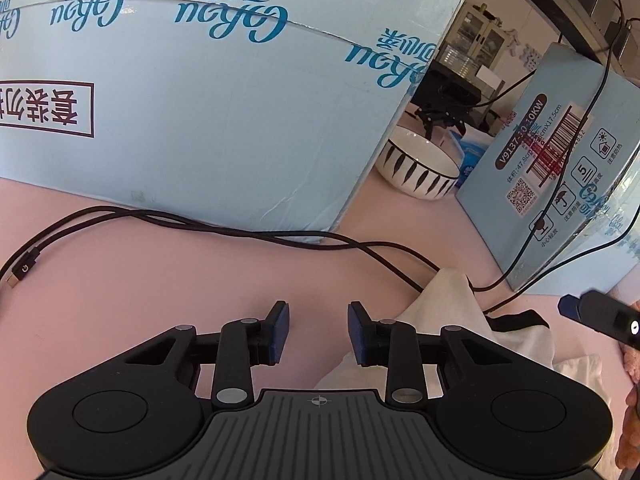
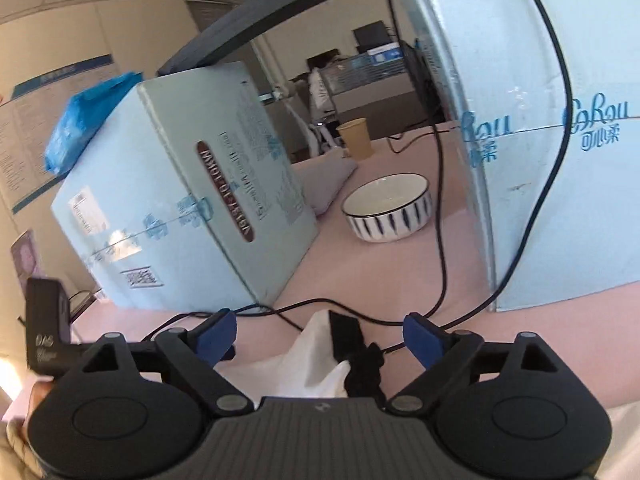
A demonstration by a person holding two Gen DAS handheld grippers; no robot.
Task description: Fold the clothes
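A white garment (image 1: pixel 452 312) with a black trim part (image 1: pixel 516 320) lies crumpled on the pink table (image 1: pixel 200 280), just right of my left gripper (image 1: pixel 319 332), which is open and empty above the table. In the right wrist view the same white garment (image 2: pixel 308 356) and its black part (image 2: pixel 352 340) lie between the open fingers of my right gripper (image 2: pixel 320 336), close under the camera. The right gripper's tip (image 1: pixel 592 314) shows at the right edge of the left wrist view.
A large light-blue carton (image 1: pixel 200 100) stands behind, and a smaller one (image 1: pixel 560 168) to the right. A striped white bowl (image 1: pixel 420 168) sits between them. Black cables (image 1: pixel 240 232) run across the table up to the garment. A paper cup (image 2: pixel 356 138) stands farther back.
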